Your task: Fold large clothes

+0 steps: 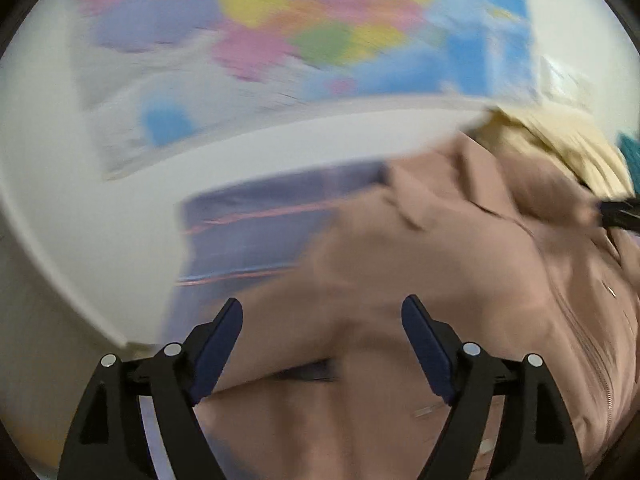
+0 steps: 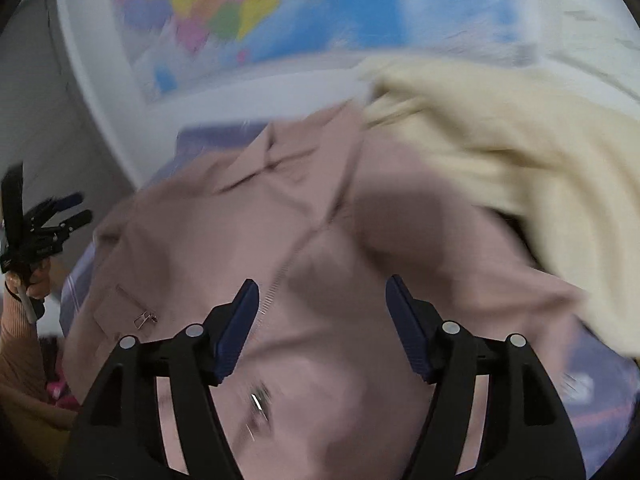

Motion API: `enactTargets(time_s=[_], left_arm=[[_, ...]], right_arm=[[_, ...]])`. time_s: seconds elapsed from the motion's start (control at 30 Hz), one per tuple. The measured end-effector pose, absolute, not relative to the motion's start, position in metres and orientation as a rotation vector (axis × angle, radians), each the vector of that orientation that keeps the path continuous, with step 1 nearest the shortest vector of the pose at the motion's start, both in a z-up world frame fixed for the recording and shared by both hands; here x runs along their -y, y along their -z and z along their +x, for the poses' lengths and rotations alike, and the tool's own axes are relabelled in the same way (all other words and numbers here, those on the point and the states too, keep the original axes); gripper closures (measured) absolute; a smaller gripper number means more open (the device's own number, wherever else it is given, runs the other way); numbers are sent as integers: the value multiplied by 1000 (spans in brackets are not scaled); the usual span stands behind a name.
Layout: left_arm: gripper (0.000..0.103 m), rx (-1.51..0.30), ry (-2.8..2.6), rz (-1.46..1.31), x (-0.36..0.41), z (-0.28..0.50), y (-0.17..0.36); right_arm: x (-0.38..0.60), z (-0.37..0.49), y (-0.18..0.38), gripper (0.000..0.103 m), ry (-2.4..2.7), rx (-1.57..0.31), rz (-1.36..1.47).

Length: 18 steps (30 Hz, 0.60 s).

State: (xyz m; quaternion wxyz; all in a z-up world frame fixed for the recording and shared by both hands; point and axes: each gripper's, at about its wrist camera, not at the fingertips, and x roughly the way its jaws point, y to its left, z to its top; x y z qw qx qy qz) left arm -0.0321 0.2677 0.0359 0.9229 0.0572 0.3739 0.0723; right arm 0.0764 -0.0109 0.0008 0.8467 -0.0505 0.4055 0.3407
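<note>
both views are smeared by motion blur. the wall map [image 1: 280, 28] shows only coloured patches, its lettering unreadable. the pink jacket [image 2: 280, 248] covers most of the purple sheet [image 1: 256, 224], and its lower part runs off the bottom edge. the cream garment [image 2: 500, 148] is cut by the right edge.

My right gripper [image 2: 320, 328] gapes over the pink jacket [image 2: 248, 240], its zipper [image 2: 276, 280] just inside my left finger. A cream garment [image 2: 500, 152] lies at two o'clock; my left gripper [image 2: 72, 210] at nine.
</note>
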Motion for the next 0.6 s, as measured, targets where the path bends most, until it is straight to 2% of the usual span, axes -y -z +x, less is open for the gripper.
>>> enactTargets(time_s=[0.17,0.23,0.3,0.37,0.4,0.6], left_arm=[[24,-885,-27,152,-232,21,9],[24,-902,-10,158,-223,30,21],[24,-912,-2,148,-221,40,25],[24,-920,-2,120,-222,51,28],[24,-925,-10,106,-225,57,29],[24,-880,-70,113,-231,77,18]], right_arm=[[-62,125,52,36,-661,-988,-276],[-71,137,66,52,-677,-1038,-258],[-78,140,69,76,-678,-1012,-296],[-81,143,67,93,-698,-1016,-278],[-82,146,64,96,-700,-1009,-268],[-85,174,39,98,-662,-908,-207]])
